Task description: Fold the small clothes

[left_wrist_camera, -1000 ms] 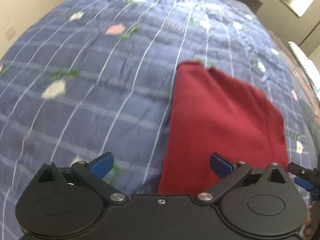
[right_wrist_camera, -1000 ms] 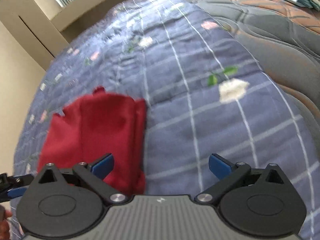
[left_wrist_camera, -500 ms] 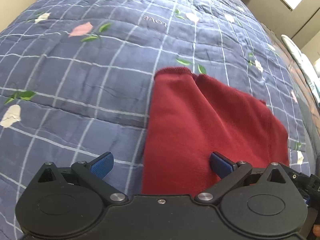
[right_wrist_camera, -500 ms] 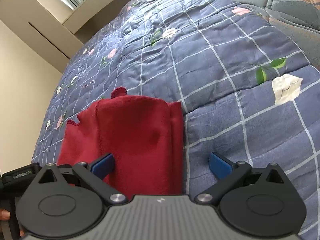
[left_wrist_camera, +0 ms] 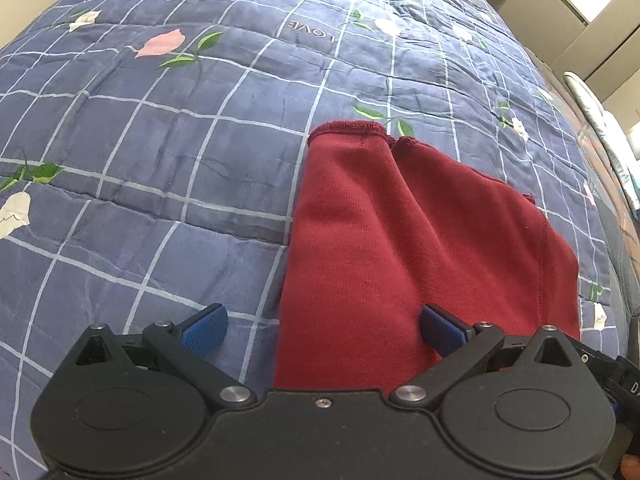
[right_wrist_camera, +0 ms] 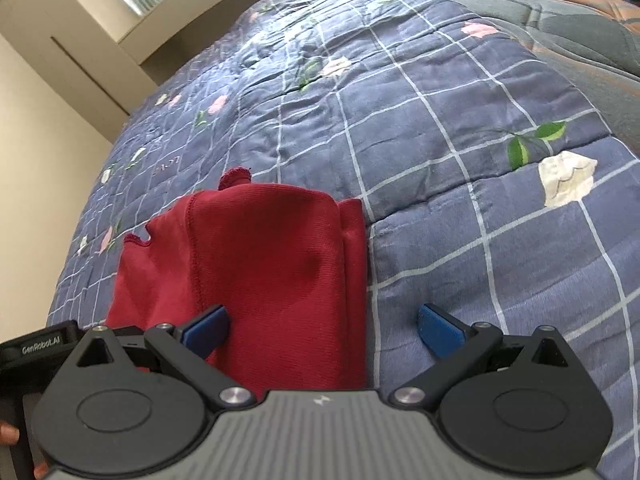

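Cloth: a small red cloth [left_wrist_camera: 400,248] lies on the blue quilt [left_wrist_camera: 160,168]. It is already folded some. It looks like a long strip with layers on top of each other.

Where it is: in the left view it runs from the middle up to 12 o'clock and out to 3 o'clock. In the right view it sits at 9 o'clock from the middle.

Left tongs [left_wrist_camera: 322,322]: spread wide, holding nothing. One blue pad [left_wrist_camera: 204,328] is over the quilt at 7 o'clock. The other pad is over the red cloth. The left edge of the cloth lies between them.

Right tongs [right_wrist_camera: 322,322]: spread wide too, holding nothing. One pad [right_wrist_camera: 206,330] is over the cloth. The other pad is over the quilt at 4 o'clock. The right edge of the cloth lies between them.

Touching: I cannot tell if the pads touch the cloth or hang just above it.

Step now: I think both tongs are lined up at the near end of the cloth, ready to grab it.

Next move: I guess each one should go down and pinch its near corner. They must catch all the layers. Then both lift together and carry the near end toward 12 o'clock, onto the far end.

Watch out: if one side lifts first, the fold could go crooked.
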Tool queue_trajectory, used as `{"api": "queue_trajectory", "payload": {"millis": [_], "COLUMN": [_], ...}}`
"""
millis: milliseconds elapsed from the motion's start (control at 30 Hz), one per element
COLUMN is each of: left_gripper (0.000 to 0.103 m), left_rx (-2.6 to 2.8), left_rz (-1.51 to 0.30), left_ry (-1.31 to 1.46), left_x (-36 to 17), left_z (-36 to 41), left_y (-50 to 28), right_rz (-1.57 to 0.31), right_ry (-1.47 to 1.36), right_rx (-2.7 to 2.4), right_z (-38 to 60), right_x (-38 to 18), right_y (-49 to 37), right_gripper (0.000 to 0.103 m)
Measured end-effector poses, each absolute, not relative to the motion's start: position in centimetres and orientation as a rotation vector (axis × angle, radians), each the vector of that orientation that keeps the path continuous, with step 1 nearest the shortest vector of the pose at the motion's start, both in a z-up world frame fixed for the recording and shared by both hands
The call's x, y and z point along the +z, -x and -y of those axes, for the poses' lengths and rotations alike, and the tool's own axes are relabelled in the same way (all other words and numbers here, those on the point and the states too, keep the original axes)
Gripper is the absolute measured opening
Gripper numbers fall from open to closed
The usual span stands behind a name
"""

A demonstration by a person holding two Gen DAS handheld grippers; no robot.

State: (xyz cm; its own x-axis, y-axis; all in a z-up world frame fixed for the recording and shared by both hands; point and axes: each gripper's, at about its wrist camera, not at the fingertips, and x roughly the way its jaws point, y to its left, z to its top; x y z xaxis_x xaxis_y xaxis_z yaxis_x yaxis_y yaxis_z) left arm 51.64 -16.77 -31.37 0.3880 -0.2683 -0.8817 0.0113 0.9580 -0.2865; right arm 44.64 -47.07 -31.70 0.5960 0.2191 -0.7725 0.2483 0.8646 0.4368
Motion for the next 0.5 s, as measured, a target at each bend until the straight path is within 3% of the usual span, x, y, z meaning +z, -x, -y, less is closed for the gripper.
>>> {"api": "queue_trajectory", "payload": {"millis": [133,233,300,367,433,500], "left_gripper": [0.092,0.081,0.077,0.074,0.058,0.05], "left_rx": [-0.21,-0.249,-0.262,-0.264,-0.27,-0.279], "left_rz": [-1.171,-1.183,-1.191,-1.195,-1.19,-1.178], "left_ry": [0.268,0.287,0.292,0.28,0.276,0.288], "left_x": [-31.1,-30.8,-30.6,-30.4,-30.0,-29.5], "left_z": [16.9,17.0,17.1,17.3,17.4,17.2], "left_y": [-51.7,-51.8,-51.8,-51.8,-51.7,-51.4], "right_rz": [-0.94,-0.934,-0.929,-0.923,-0.914,-0.9], "right_ry": [-0.553,-0.569,-0.595,-0.602,-0.586,-0.556], "right_rx": [-0.031,-0.028,-0.016,-0.02,-0.02,-0.019], "right_z": [46.6,46.3,46.2,45.9,45.4,44.7], "right_x": [-31.5,-31.1,-31.0,-30.8,-30.3,-29.6], "right_y": [-44.4,-44.1,-43.9,-43.7,-43.5,-43.3], "right_gripper": [0.097,0.086,0.071,0.063,0.051,0.034]}}
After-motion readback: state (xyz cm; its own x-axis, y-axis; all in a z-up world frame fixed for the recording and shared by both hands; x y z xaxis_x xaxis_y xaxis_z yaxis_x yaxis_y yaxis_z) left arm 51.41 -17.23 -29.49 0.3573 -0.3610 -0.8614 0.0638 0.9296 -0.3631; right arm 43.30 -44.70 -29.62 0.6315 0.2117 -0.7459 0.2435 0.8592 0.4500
